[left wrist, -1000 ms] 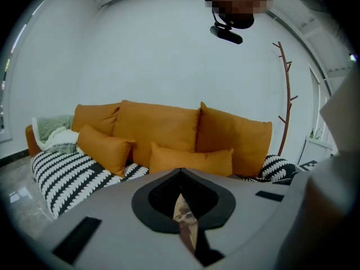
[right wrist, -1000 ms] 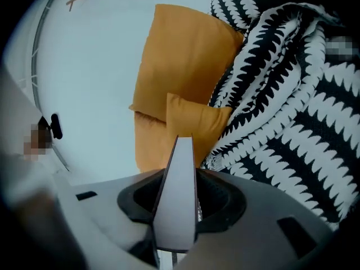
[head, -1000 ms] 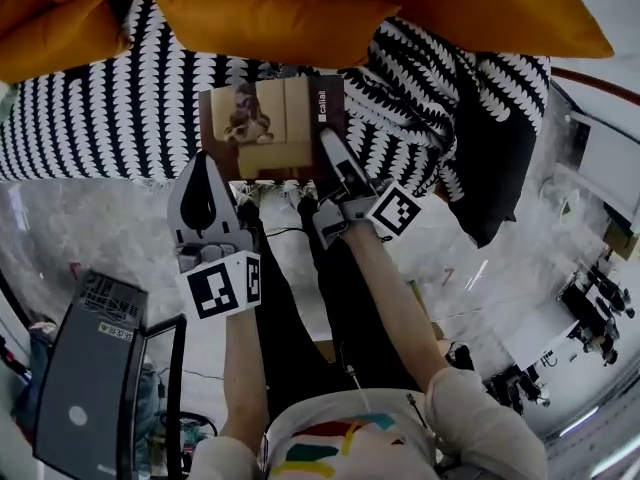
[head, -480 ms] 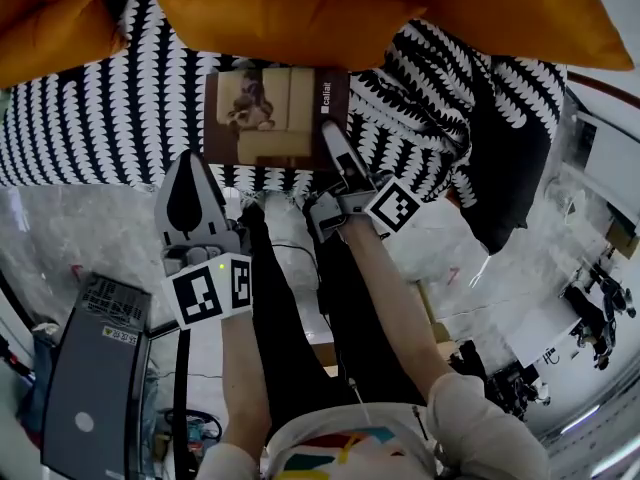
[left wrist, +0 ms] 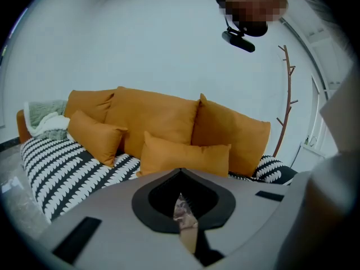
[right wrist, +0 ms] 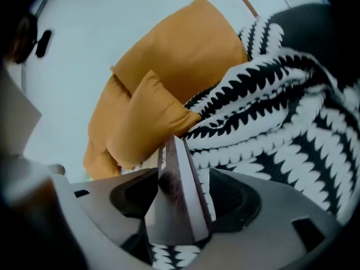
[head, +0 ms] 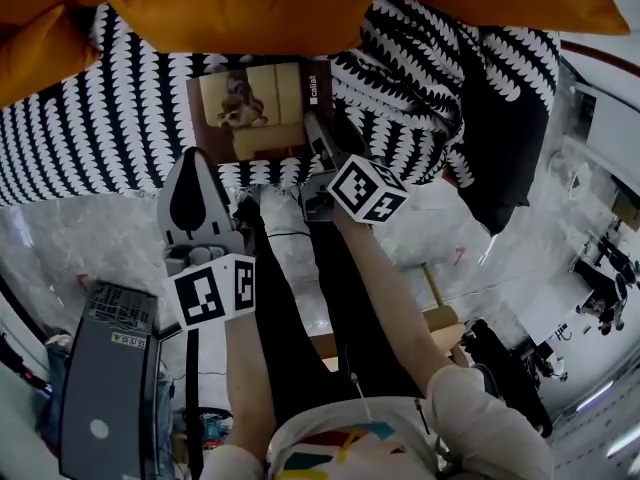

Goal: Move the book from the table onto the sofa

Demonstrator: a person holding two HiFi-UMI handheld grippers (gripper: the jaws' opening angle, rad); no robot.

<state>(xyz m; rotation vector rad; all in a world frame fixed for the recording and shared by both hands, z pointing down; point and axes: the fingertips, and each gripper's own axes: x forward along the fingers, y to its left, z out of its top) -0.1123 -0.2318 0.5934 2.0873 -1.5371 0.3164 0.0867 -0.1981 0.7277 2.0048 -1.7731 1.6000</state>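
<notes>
The book (head: pixel 260 108), brown with a dog picture on its cover, lies on the sofa's black-and-white cover (head: pixel 100 128), just below the orange cushions. My right gripper (head: pixel 318 133) is rolled on its side at the book's lower right edge. In the right gripper view the book (right wrist: pixel 180 190) stands edge-on between the jaws of the right gripper (right wrist: pixel 183 170). Those jaws have just been opening, and a gap shows beside the book. My left gripper (head: pixel 190 156) is shut, its tip at the book's lower left corner. A sliver of the cover (left wrist: pixel 183 218) shows through the slit of the left gripper (left wrist: pixel 180 176).
Orange cushions (head: pixel 250 8) line the sofa back. A bunched black-and-white throw (head: pixel 470 88) hangs at the right. A grey case (head: pixel 100 388) stands on the floor at lower left. The person's dark trousers (head: pixel 290 298) fill the middle. A bare coat stand (left wrist: pixel 287 94) rises right of the sofa.
The right gripper has rolled, its marker cube now facing up, and has sunk toward the sofa. Its jaws have spread apart round the book. The left gripper has hardly shifted.
</notes>
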